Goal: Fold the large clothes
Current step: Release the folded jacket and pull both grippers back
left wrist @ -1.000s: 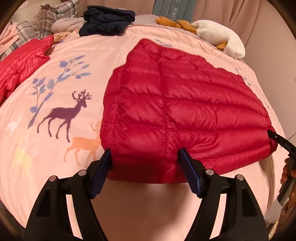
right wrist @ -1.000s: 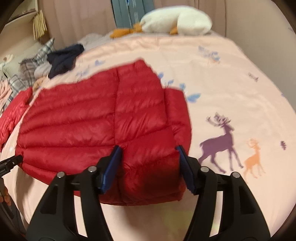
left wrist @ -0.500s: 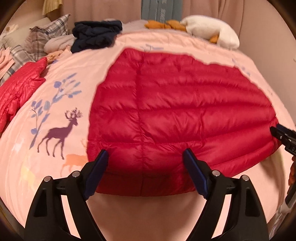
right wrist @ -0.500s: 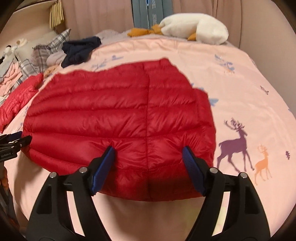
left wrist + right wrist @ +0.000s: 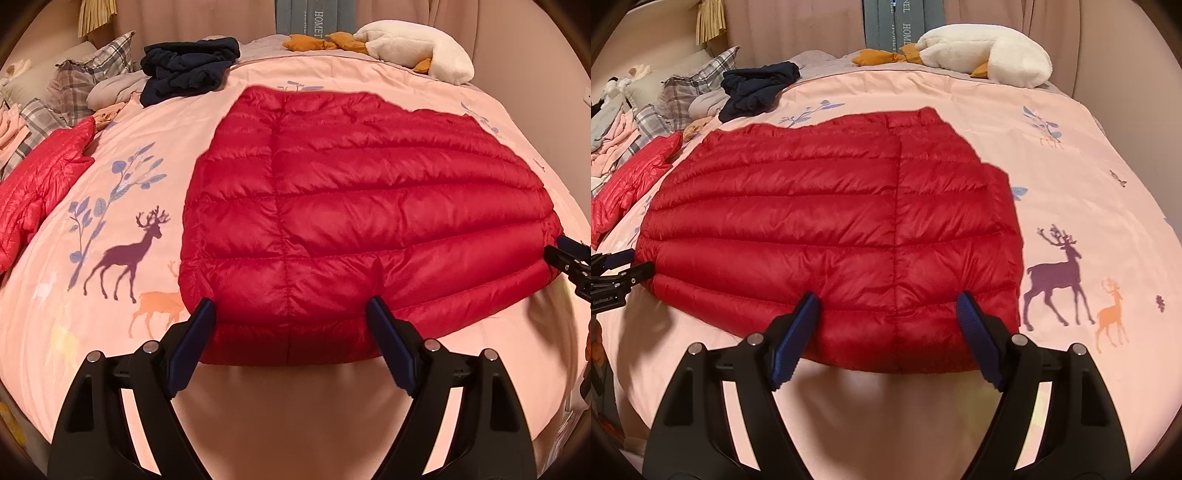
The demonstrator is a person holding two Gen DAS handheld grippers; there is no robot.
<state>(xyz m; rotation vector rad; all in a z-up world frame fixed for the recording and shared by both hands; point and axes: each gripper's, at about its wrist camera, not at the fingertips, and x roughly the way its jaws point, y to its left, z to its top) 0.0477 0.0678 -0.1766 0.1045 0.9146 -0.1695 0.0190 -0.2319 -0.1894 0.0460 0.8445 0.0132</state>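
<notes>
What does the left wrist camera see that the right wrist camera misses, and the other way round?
Only the left wrist view shows the purple deer beside a blue-leafed plant printed left of the jacket, and the tips of the right gripper at the jacket's right corner.

Only the right wrist view shows the small soft toys at the far left and the left gripper at the jacket's left corner.

Both show the red down jacket lying flat on the pink bedspread, the navy garment, the white plush goose, and open jaws holding nothing.
</notes>
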